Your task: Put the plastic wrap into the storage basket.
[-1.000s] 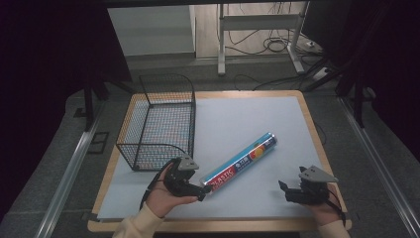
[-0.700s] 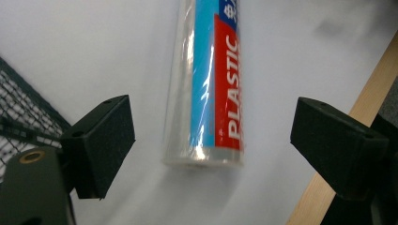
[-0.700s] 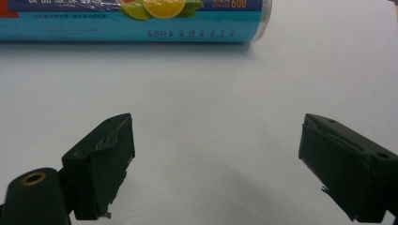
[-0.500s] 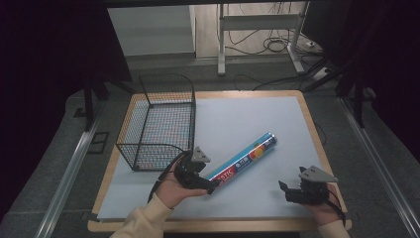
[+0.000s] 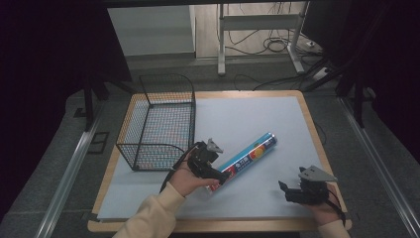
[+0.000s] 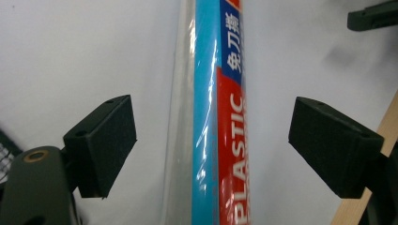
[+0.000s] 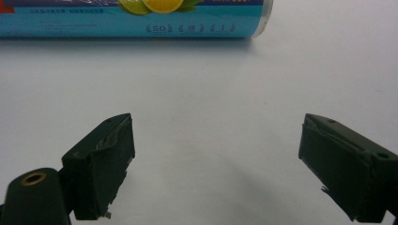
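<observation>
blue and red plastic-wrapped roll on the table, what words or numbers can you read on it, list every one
"PLASTIC": white capitals on the red band of the blue and red plastic-wrapped roll, left gripper view.
"免刀撕": white characters on its dark blue band, same view.
"50": between small ornaments near the roll's end, right gripper view; the characters after it are too blurred to read.
Small line of print above that: too small to read.
High view: the label's lettering is too small to read.

A wooden-edged bench (image 5: pixel 324 148) with a pale blue-grey mat (image 5: pixel 247 119) stands on a grey carpeted floor (image 5: pixel 59 163). Beyond it are the white metal legs of another table (image 5: pixel 220 44) and black cables (image 5: pixel 275 47) lying on the floor. The sides of the room are very dark. A metal rail (image 5: pixel 67 173) runs along the floor.
</observation>
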A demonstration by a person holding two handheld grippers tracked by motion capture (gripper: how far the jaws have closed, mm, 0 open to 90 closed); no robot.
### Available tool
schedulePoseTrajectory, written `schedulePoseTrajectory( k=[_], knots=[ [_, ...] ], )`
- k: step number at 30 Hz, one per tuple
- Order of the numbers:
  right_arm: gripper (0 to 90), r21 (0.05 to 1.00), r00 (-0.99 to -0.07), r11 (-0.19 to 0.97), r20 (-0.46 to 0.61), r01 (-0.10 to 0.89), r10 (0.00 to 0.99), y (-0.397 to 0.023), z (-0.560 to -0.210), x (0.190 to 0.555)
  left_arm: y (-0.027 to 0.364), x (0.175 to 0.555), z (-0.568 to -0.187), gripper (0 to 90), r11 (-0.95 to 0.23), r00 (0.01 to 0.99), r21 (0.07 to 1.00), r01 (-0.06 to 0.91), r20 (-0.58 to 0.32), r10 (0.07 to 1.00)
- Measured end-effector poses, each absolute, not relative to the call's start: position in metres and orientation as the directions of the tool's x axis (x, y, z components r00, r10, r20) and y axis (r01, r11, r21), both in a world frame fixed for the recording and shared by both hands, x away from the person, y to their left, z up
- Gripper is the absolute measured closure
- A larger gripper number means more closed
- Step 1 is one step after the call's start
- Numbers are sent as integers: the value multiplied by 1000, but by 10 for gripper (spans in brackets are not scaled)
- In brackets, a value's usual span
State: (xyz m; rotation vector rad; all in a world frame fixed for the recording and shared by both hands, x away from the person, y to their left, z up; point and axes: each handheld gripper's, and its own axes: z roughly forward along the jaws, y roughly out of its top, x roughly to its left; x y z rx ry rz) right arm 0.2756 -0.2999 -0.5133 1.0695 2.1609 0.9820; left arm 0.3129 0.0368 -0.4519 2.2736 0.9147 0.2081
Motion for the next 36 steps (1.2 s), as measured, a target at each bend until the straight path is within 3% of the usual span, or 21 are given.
schedulePoseTrajectory(
  k=[36],
  knots=[
    [110, 780, -549, 426, -129, 458, 826, -300, -515, 277, -41, 375, -487, 168, -660, 771, 471, 585, -71, 632]
  ],
)
